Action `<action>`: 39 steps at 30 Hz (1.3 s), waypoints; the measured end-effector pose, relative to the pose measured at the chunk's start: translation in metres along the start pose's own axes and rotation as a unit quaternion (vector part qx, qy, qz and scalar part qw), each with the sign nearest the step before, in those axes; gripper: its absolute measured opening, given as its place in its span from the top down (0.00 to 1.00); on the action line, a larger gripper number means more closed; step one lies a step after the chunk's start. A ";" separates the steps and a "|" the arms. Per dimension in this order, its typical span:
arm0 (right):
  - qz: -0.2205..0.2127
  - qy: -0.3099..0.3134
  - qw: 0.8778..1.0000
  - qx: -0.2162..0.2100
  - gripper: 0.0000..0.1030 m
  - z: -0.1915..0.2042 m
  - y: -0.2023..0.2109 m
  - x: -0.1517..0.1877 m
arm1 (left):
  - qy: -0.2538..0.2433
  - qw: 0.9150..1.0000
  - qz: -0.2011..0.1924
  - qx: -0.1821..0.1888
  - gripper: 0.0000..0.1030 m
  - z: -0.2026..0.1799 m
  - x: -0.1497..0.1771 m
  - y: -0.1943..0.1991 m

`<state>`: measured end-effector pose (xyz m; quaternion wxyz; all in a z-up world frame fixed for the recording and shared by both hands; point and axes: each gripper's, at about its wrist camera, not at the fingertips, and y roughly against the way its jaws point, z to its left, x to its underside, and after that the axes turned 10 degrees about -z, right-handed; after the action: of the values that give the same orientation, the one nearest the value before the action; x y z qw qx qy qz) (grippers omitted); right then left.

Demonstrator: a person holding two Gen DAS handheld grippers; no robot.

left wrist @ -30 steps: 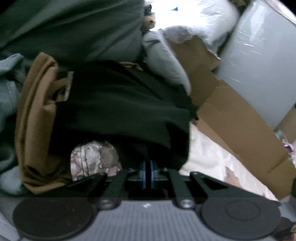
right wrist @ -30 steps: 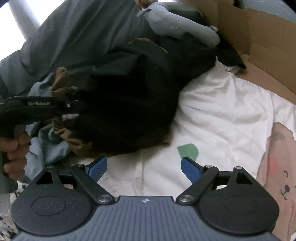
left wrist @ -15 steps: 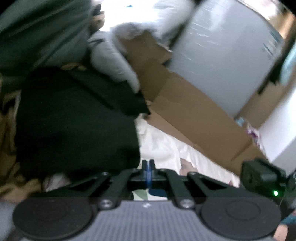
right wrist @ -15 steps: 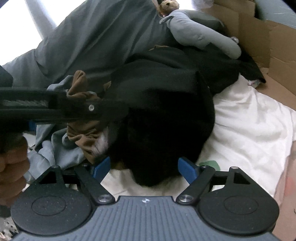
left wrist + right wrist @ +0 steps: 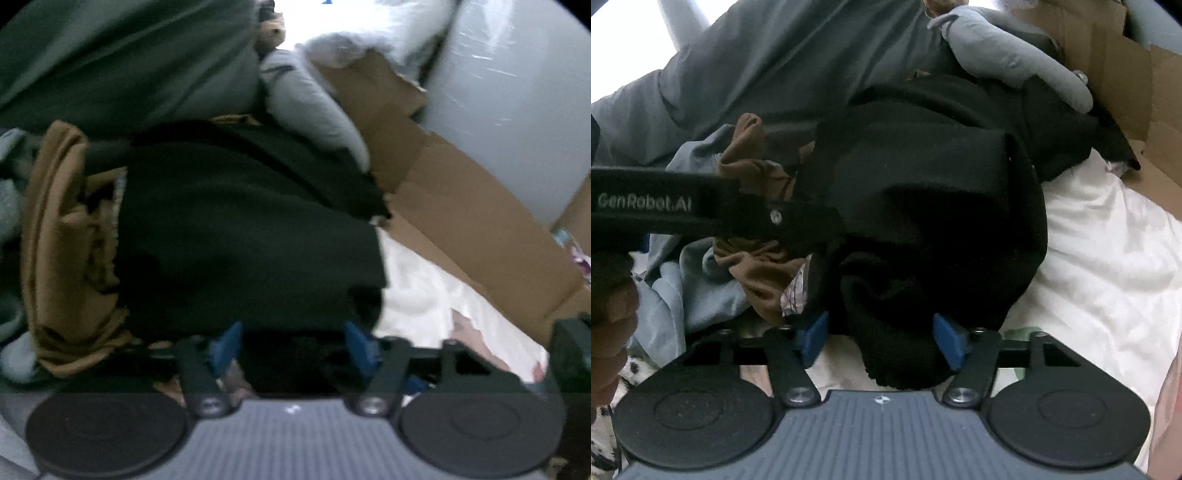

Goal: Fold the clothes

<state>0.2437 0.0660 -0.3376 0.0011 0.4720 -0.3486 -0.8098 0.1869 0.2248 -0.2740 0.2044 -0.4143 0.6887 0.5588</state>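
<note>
A black garment (image 5: 236,221) lies bunched on the white sheet (image 5: 424,295). It fills the centre of the right wrist view too, as the black garment (image 5: 923,206). My left gripper (image 5: 293,345) is open, its blue pads on either side of the garment's near edge. My right gripper (image 5: 881,336) is also open, and a folded lobe of the black cloth lies between its fingers. From the right wrist view the left gripper (image 5: 746,216) reaches in from the left, held by a hand (image 5: 609,295), its tip against the black cloth.
A brown garment (image 5: 59,236) and pale blue cloth (image 5: 676,288) lie left of the black one. Dark grey fabric (image 5: 783,59) and a grey stuffed cushion (image 5: 1008,62) sit behind. Cardboard (image 5: 461,206) and a plastic-wrapped white block (image 5: 517,110) border the right side.
My left gripper was shut and has now opened at the black garment's edge. The right gripper has moved forward, so the black cloth now lies between its open fingers.
</note>
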 end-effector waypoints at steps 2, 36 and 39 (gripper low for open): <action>0.001 0.000 1.000 0.002 0.38 -0.002 0.003 0.002 | 0.019 1.000 0.006 -0.007 0.21 0.011 0.000 -0.006; 0.003 -0.015 0.999 0.031 0.32 -0.012 0.025 0.007 | 0.163 0.984 -0.067 0.008 0.90 0.062 -0.015 -0.029; -0.005 -0.013 0.999 0.030 0.31 -0.011 0.027 0.004 | 0.154 0.986 -0.062 0.027 0.93 0.055 -0.019 -0.019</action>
<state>0.2410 0.0377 -0.3290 -0.0214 0.4630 -0.3708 -0.8048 0.2027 0.2818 -0.2870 0.1414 -0.5316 0.6996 0.4560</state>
